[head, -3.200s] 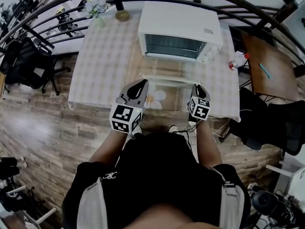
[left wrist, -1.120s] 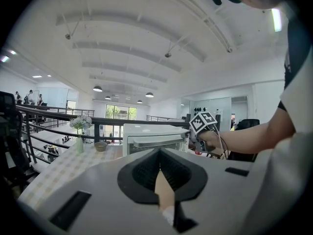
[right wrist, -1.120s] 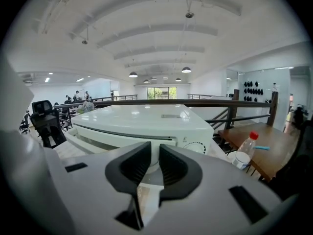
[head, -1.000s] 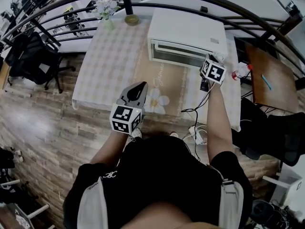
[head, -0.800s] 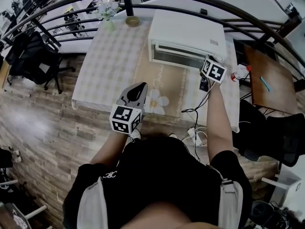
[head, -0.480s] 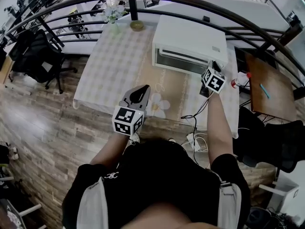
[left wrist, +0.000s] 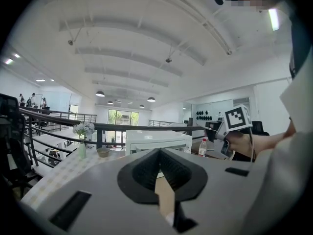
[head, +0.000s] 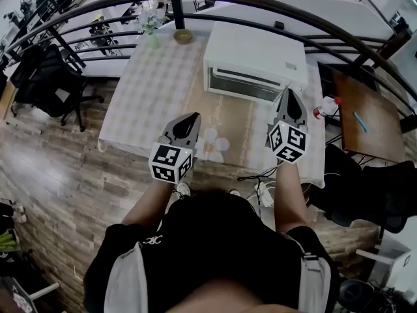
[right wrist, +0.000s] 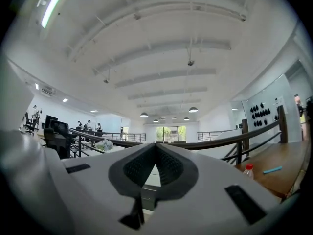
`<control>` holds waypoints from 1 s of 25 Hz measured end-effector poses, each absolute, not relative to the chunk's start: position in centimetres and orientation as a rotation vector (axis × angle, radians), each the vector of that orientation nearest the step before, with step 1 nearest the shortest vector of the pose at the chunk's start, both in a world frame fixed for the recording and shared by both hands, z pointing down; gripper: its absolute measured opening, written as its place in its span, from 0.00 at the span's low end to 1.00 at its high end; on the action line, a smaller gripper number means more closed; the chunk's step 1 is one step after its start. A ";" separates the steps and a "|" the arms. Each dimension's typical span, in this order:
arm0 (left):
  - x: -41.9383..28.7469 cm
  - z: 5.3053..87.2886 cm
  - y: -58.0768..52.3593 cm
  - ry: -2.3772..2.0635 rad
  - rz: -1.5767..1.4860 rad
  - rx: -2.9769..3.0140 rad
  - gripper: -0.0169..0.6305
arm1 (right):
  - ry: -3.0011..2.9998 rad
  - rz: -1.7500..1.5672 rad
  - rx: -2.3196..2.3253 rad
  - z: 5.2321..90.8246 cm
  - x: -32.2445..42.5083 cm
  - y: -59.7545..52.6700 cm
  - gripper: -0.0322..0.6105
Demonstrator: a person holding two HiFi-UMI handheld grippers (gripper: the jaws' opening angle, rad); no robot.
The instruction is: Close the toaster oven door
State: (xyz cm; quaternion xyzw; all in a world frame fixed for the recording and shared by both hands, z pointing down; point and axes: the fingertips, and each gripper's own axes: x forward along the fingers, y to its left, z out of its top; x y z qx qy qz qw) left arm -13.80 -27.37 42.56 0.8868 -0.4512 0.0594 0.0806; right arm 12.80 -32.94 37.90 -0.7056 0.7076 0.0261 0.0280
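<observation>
A person in a black top holds both arms out over the front edge of the bench [head: 146,96], which wears a pale checked cloth with a flower print. The left claw [head: 193,118] hovers above the printed flower, pointing roughly level. Its jaws are clenched tip to tip with nothing between them, as the left gripper view shows [left wrist: 157,152]. The right claw [head: 288,96] is raised in front of the oven's right end, clear of it. Its jaws have just been closing and now meet, empty [right wrist: 155,146].

Farther back, on the bench's right half, sits the boxy white toaster oven [head: 255,54], its glass-fronted door [head: 246,85] shut upright against the front. A clear bottle with a red cap [head: 324,107] stands just beside its right side. At the bench's far edge are a small round bowl [head: 183,36] and a vase of pale flowers [head: 151,23], and behind them curves a dark metal railing [head: 273,2].
</observation>
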 end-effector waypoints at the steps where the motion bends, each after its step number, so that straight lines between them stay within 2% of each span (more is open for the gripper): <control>1: -13.7 42.4 -27.5 -1.348 0.174 2.656 0.05 | 2.188 0.090 -2.169 37.7 12.4 -32.1 0.04; 8: -12.9 42.4 -27.8 -1.327 0.169 2.678 0.05 | 2.199 0.104 -2.149 38.3 10.8 -27.9 0.04; 25: -12.7 42.7 -27.7 -1.334 0.188 2.668 0.05 | 2.279 0.050 -2.099 39.9 9.0 -26.8 0.04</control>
